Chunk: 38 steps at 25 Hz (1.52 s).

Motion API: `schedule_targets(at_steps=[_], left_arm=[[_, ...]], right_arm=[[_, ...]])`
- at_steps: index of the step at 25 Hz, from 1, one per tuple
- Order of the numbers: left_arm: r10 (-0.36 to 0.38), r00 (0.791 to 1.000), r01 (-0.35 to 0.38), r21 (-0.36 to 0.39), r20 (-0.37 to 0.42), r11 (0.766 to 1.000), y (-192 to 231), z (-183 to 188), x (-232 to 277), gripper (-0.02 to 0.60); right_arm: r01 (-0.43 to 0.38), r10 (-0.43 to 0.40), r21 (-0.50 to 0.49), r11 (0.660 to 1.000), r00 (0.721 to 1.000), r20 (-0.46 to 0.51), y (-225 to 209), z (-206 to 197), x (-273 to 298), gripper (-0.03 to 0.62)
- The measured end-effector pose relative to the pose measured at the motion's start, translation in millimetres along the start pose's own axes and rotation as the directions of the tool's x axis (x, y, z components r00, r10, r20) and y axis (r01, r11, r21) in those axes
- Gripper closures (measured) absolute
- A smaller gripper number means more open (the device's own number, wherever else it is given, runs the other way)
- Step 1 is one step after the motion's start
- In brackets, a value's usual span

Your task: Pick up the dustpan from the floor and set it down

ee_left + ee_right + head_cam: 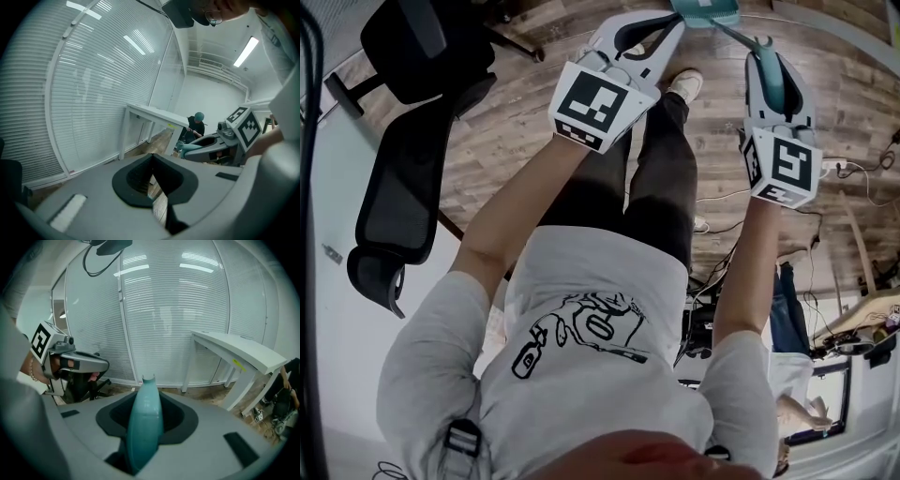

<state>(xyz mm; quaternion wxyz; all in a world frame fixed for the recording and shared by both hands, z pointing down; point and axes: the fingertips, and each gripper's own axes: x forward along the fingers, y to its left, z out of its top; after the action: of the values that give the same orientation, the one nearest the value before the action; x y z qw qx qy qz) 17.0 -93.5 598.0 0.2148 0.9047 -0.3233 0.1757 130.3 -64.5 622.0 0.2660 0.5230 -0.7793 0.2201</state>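
The teal dustpan (705, 7) hangs at the top edge of the head view, above the wooden floor. Its thin stem runs back to a teal handle (766, 82) that lies between the jaws of my right gripper (759, 52), which is shut on it. In the right gripper view the handle (145, 423) stands up between the grey jaws of that gripper (146, 404). My left gripper (661, 28) is held beside it, tips close to the pan, with nothing seen in it. In its own view the left gripper (152, 180) shows only a thin slit of floor.
A black office chair (398, 197) stands at the left, with another (422, 37) behind it. Cables (862, 169) lie on the floor at the right. A white table (239, 352) stands by the blinds. My shoe (686, 84) is below the grippers. A person (197, 125) sits far off.
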Motion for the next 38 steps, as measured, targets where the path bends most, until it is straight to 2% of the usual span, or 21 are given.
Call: schedule_targets(at_steps=[15,23,30,38], left_arm=[[-0.008,1.000,0.008,0.011,-0.014,1.000,0,-10,7,0.586],[-0.019,1.000,0.019,0.012,-0.014,1.000,-7,-13,8,0.586],[-0.022,1.000,0.022,0.016,-0.019,1.000,-13,-15,5,0.586],[-0.021,1.000,0.021,0.020,-0.022,1.000,-18,-18,3,0.586]], right_arm=[[-0.020,0.020,-0.026,0.999,1.000,-0.021,15,-28,-7,0.482],[-0.006,0.005,-0.015,1.000,1.000,-0.030,15,-46,-19,0.480],[-0.005,0.004,-0.012,1.000,0.994,-0.113,15,-67,-19,0.474],[0.003,-0.003,-0.001,1.000,0.991,-0.132,10,-86,-21,0.468]])
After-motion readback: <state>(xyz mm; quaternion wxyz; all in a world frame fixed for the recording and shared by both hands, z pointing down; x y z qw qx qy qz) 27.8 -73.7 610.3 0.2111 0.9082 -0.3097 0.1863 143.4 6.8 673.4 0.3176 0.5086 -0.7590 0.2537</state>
